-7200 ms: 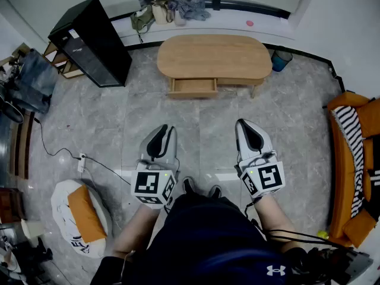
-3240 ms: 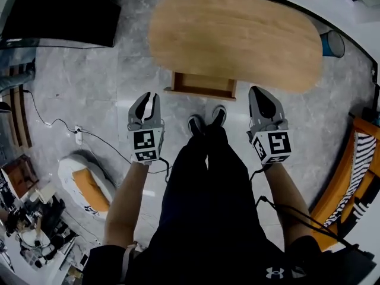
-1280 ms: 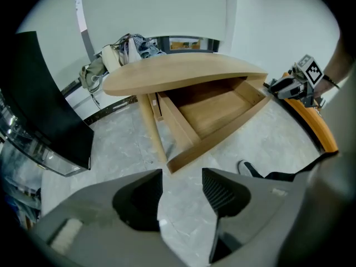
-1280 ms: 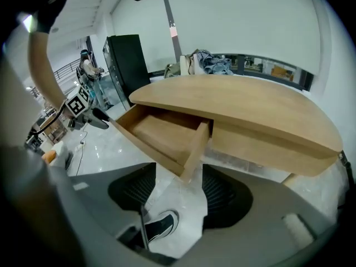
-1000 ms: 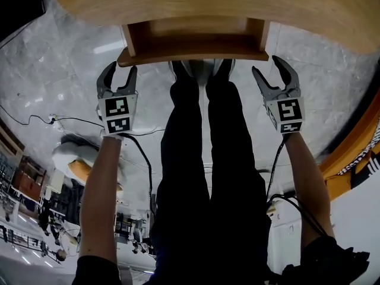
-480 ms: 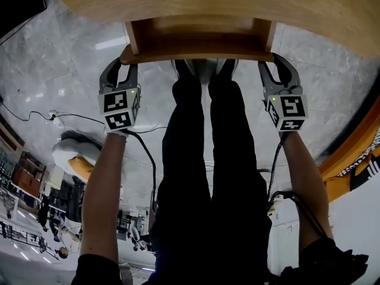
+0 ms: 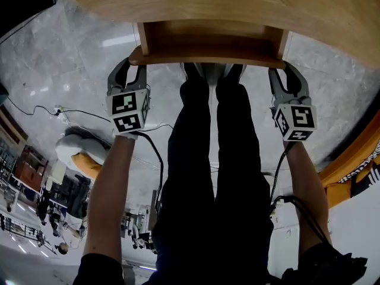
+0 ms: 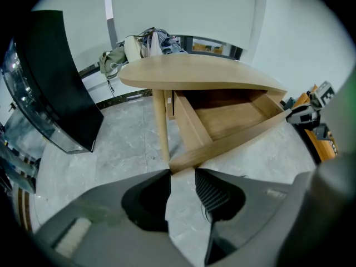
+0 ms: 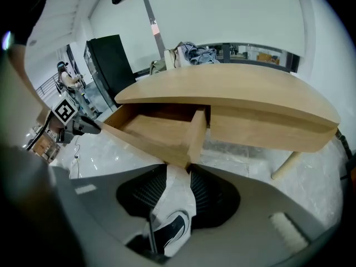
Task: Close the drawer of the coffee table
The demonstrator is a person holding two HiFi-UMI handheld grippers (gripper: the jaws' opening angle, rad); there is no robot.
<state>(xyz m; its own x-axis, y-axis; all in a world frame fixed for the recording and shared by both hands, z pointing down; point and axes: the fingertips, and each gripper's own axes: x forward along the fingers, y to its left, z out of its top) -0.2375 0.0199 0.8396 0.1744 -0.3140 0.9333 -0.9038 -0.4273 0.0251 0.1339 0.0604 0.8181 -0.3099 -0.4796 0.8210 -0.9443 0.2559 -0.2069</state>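
The coffee table (image 7: 237, 2) has a light wooden top, and its drawer (image 7: 208, 55) stands pulled out toward me. My left gripper (image 7: 132, 64) is at the left end of the drawer front. In the left gripper view its jaws are closing, and the fingertips (image 8: 196, 171) touch either side of the drawer's corner (image 8: 181, 163). My right gripper (image 7: 282, 69) is at the right end of the drawer front. In the right gripper view that drawer corner (image 9: 186, 157) sits between the tips of my right gripper (image 9: 187, 168). The drawer's inside (image 9: 156, 127) looks empty.
The person's legs and shoes (image 7: 214, 129) stand between the grippers, just before the drawer. A black cabinet (image 8: 50, 82) stands left of the table. A table leg (image 8: 161, 121) is beside the drawer's left side. An orange sofa (image 7: 356, 153) lies to the right, and a bag (image 7: 80, 153) and cable to the left.
The person walked up to the table and bent over the drawer. Both grippers moved forward onto the ends of the drawer front, and their jaws narrowed from wide open.
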